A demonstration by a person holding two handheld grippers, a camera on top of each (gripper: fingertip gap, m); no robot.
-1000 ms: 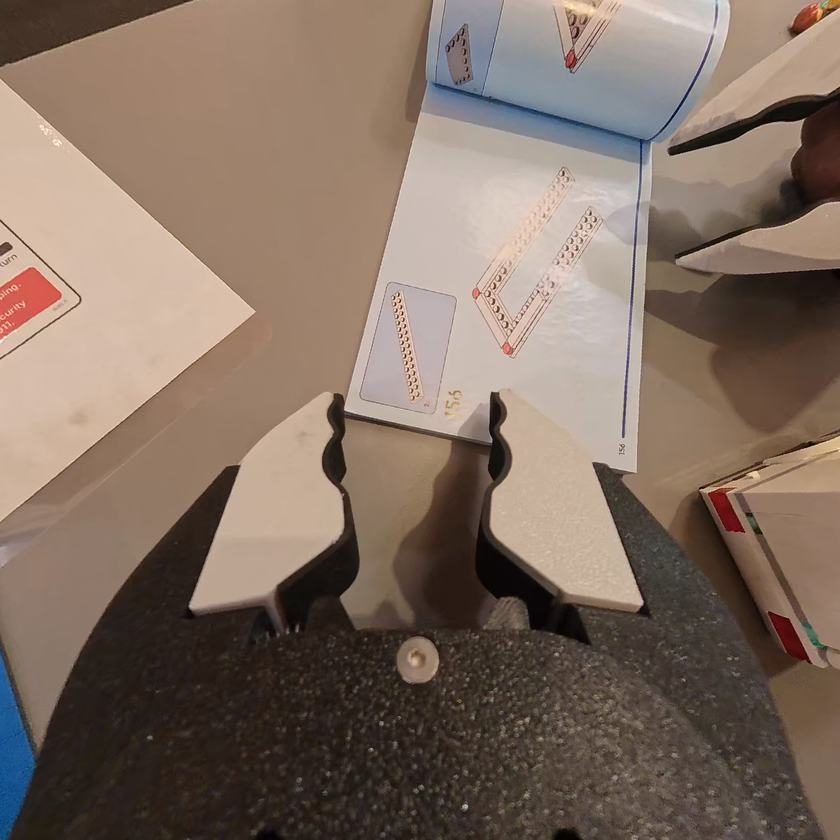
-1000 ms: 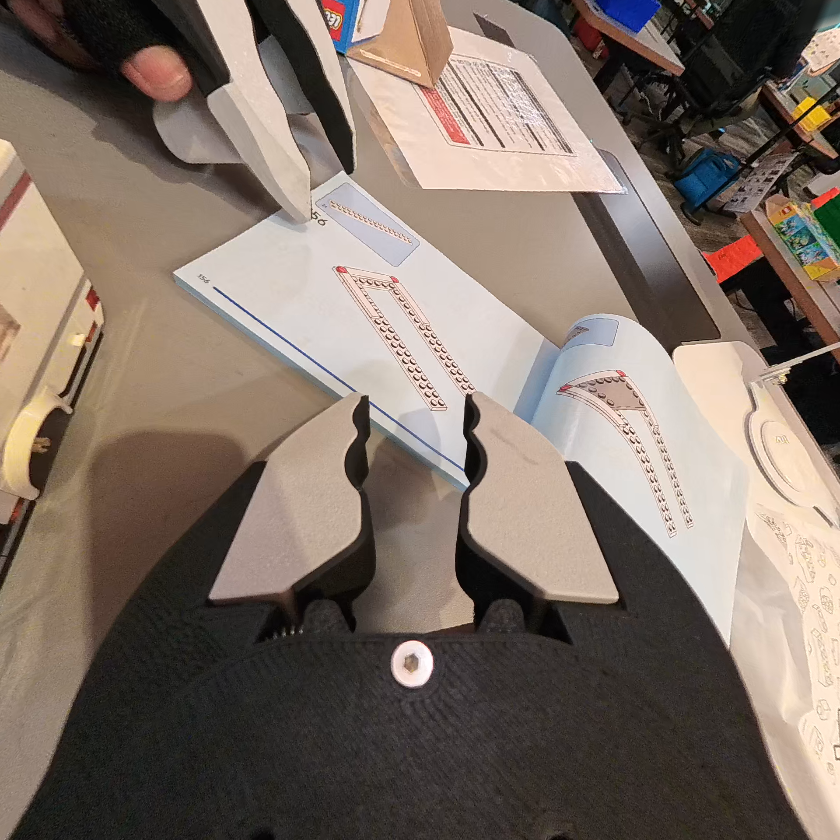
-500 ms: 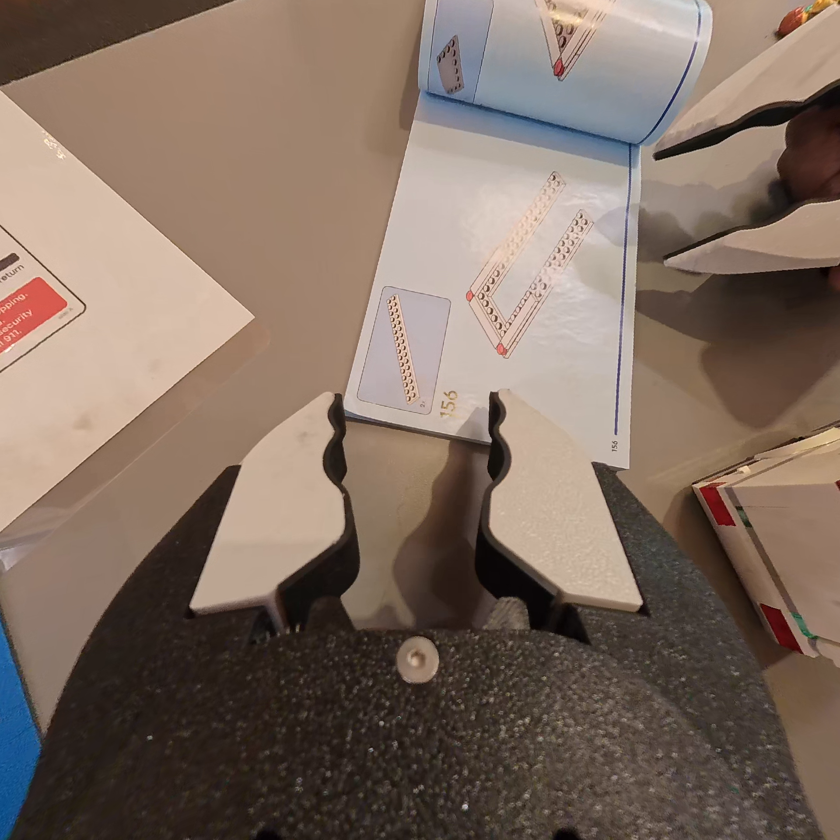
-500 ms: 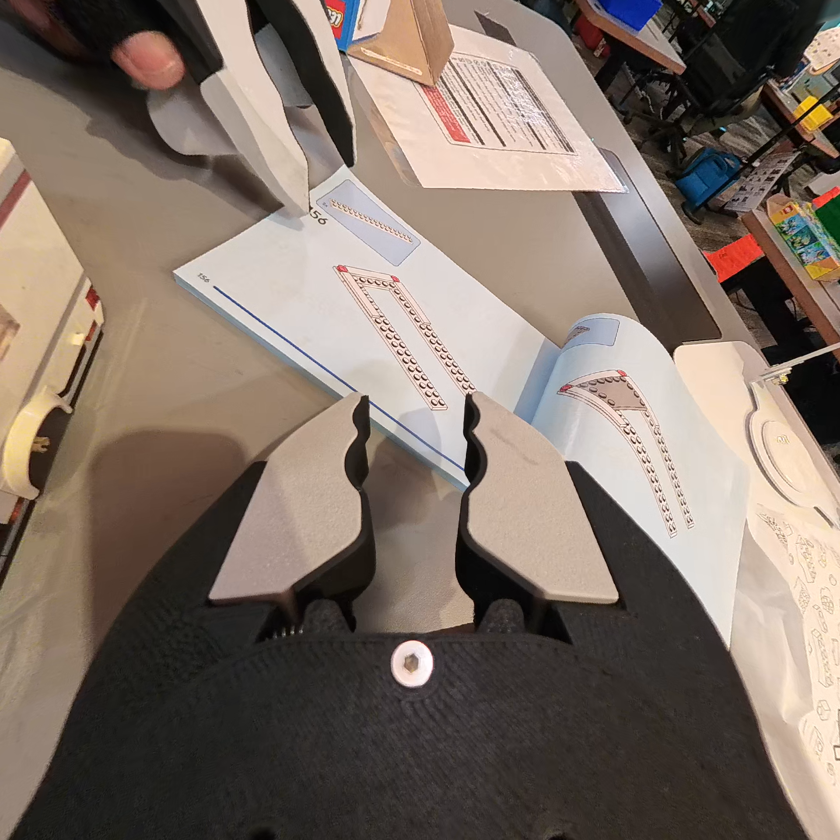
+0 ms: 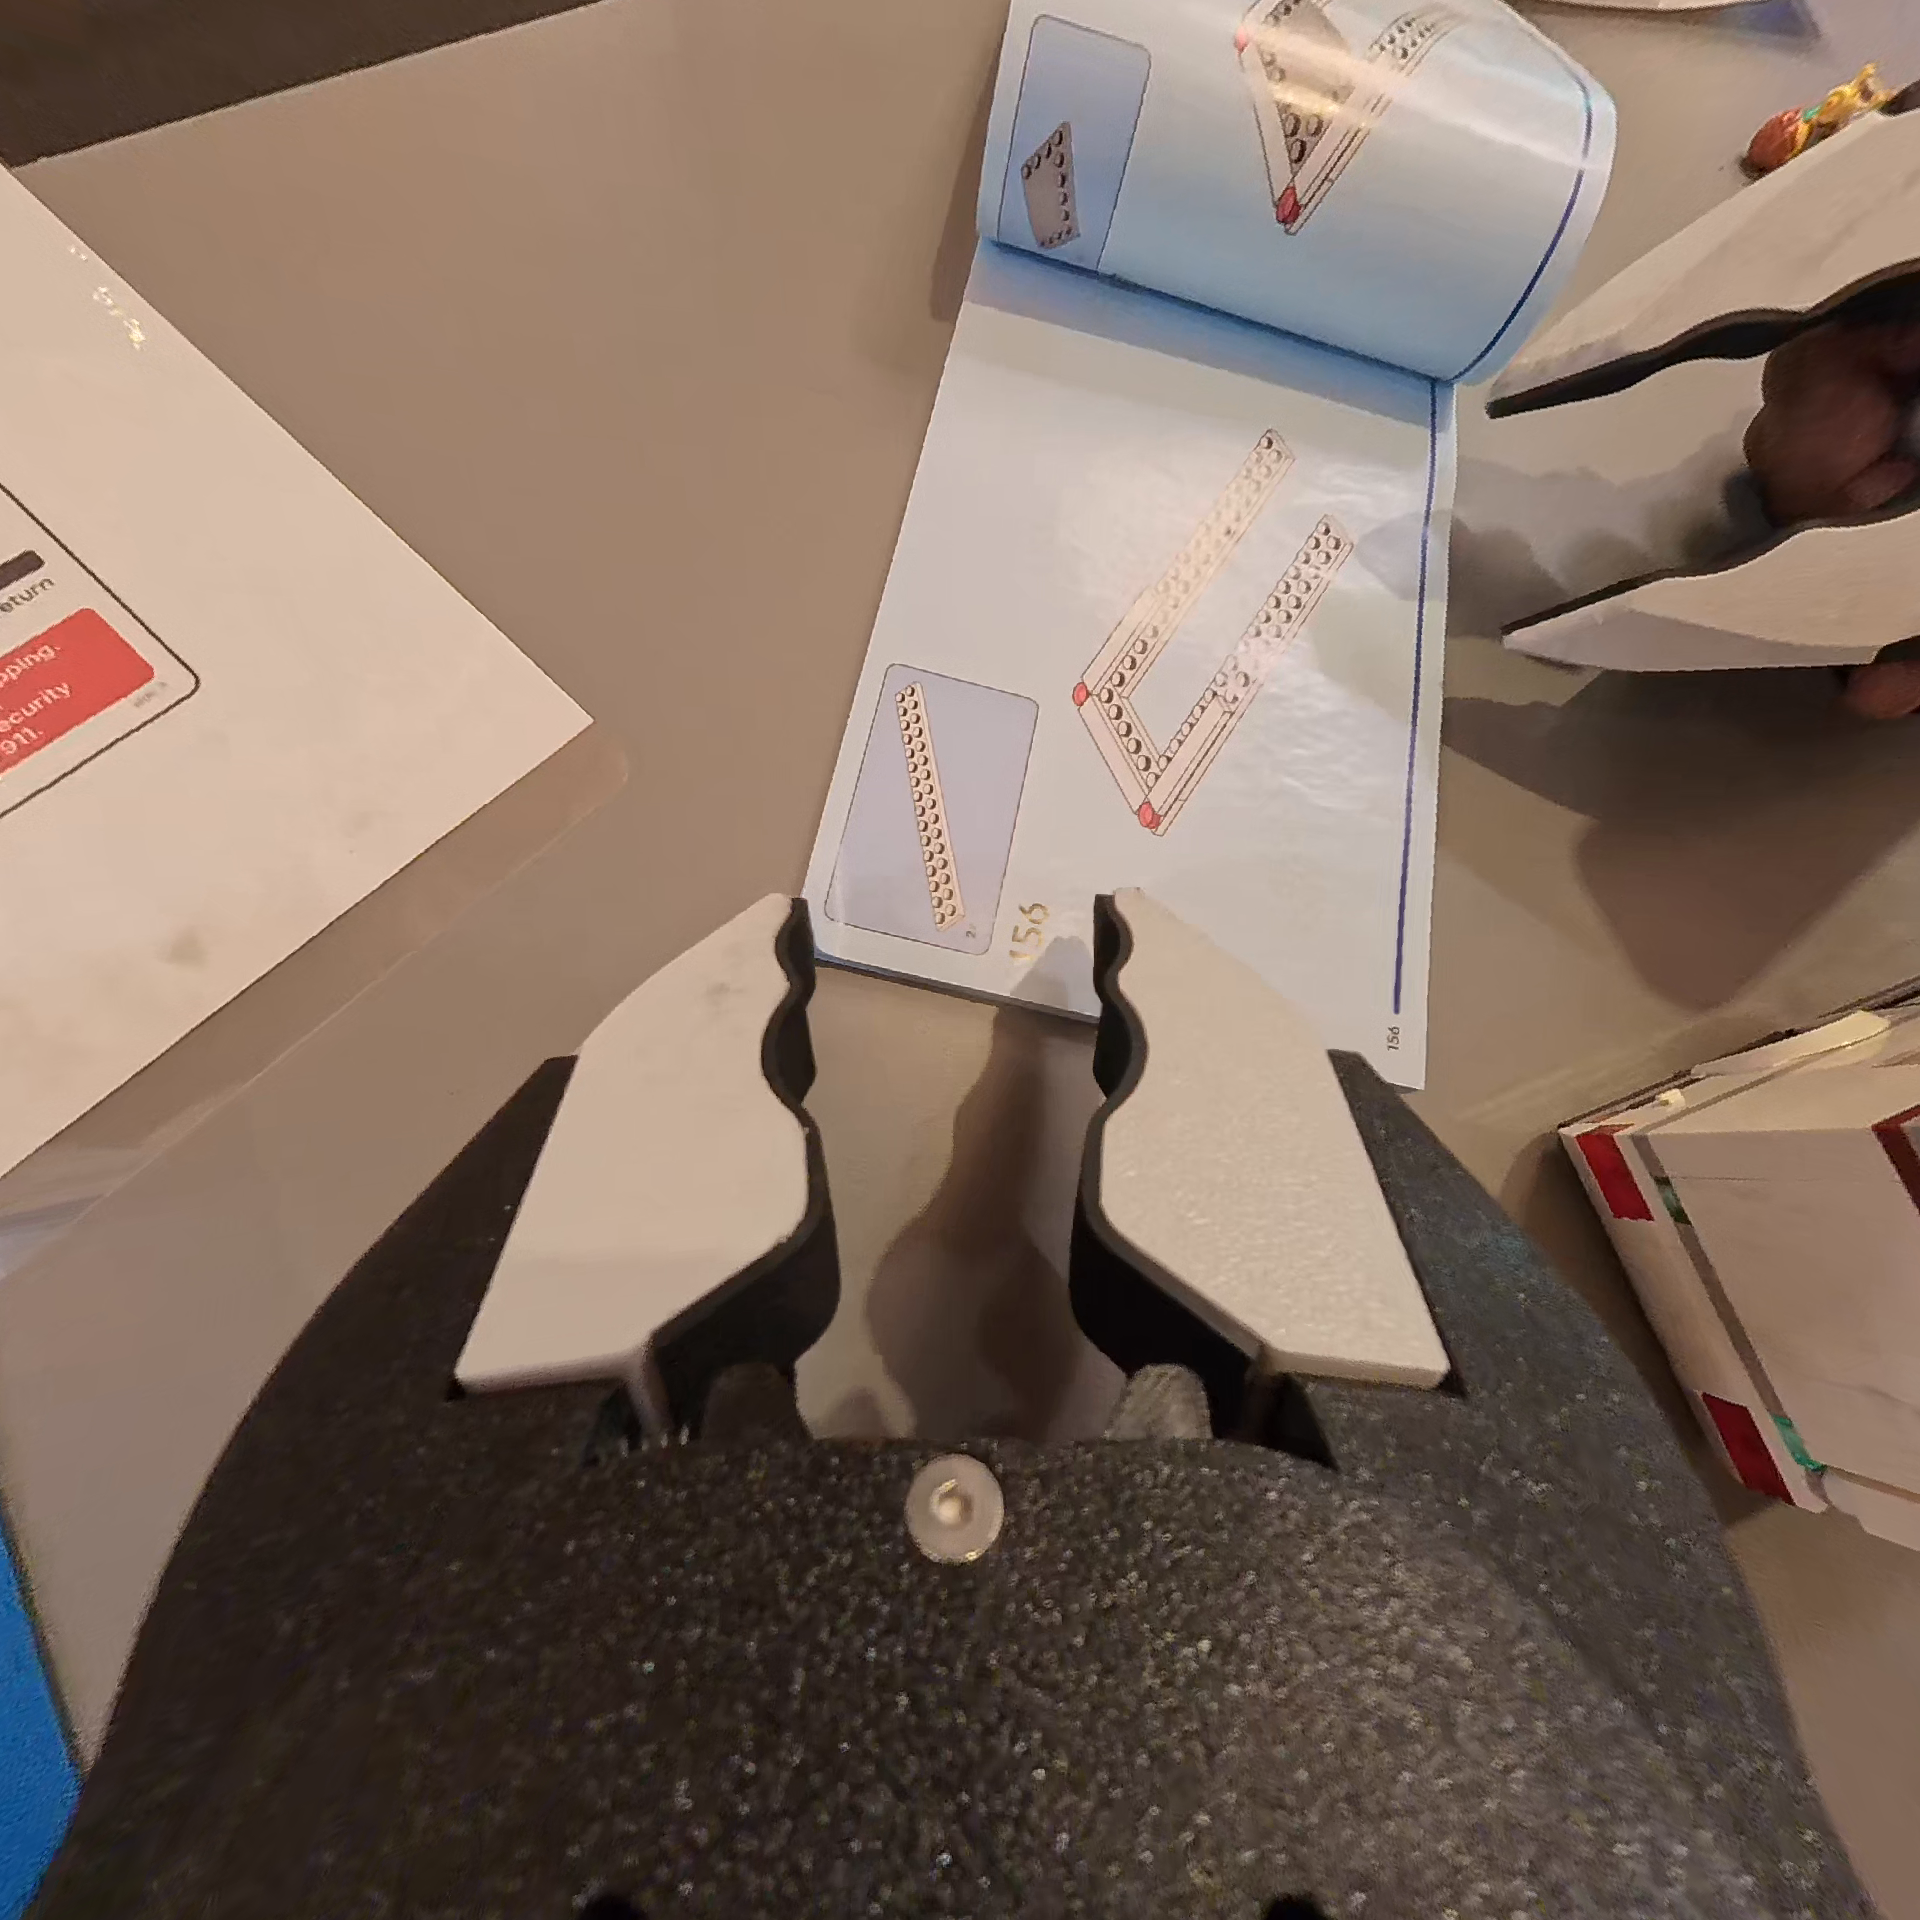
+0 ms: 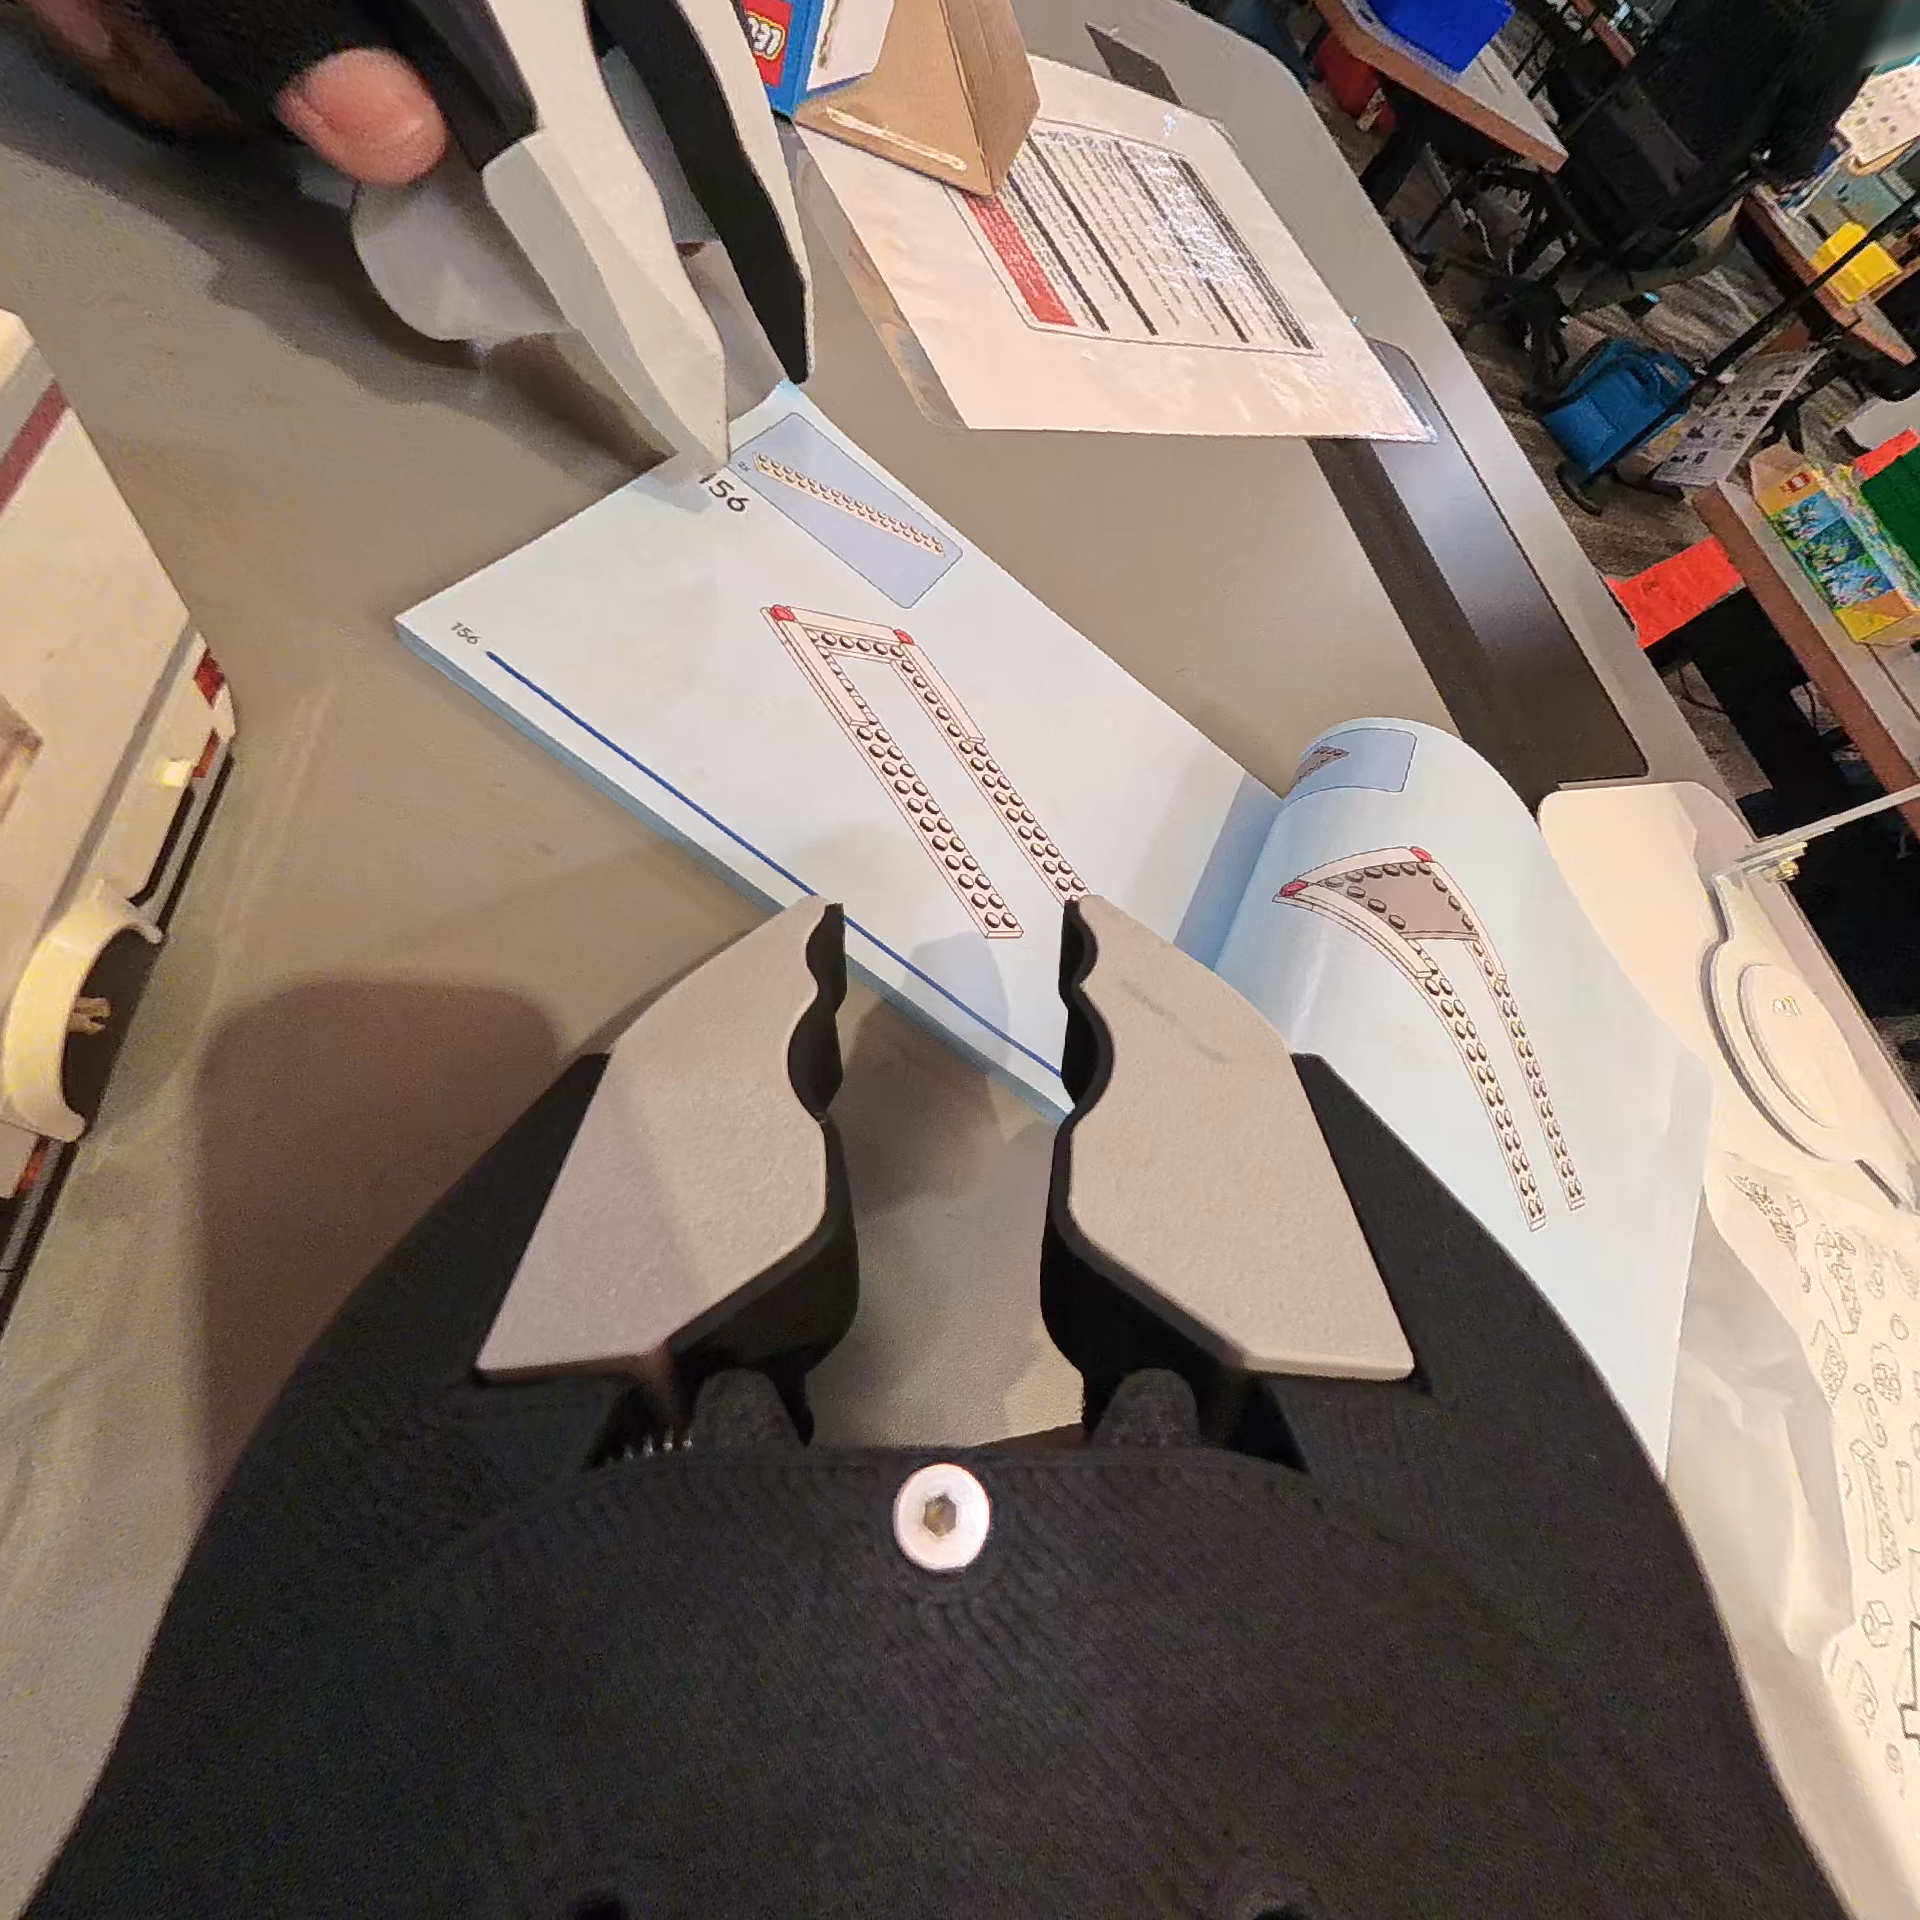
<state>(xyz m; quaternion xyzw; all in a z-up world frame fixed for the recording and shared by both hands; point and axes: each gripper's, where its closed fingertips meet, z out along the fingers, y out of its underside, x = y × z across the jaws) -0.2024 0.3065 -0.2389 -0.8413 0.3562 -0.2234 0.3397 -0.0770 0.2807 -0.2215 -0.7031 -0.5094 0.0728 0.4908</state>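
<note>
1. The left claw (image 5: 951,940) hangs over the near edge of an open instruction booklet (image 5: 1195,644) that lies flat on the grey bench (image 5: 623,416). Its jaws stand apart with nothing between them; one fingertip (image 6: 696,442) comes down at the booklet's corner, though real contact cannot be told.
2. The right claw (image 6: 951,940) hovers low over the booklet's long side edge, jaws at a middling gap, also empty. The blue line along the page margin runs between its tips.
3. The booklet's flat page shows a drawing of studded plates; the facing page (image 6: 1455,987) curls up in an arch away from the spine.
4. Around it: a laminated sheet (image 5: 208,675) to the left of the left claw, a white brick-built model with red stripes (image 5: 1766,1299) at its right, and a cardboard wedge (image 6: 935,104) beyond the booklet.
5. A judgement only: both claws look placed at the booklet's edges, neither gripping yet; getting hold of a thin page would call for a tip slipped under the edge.
</note>
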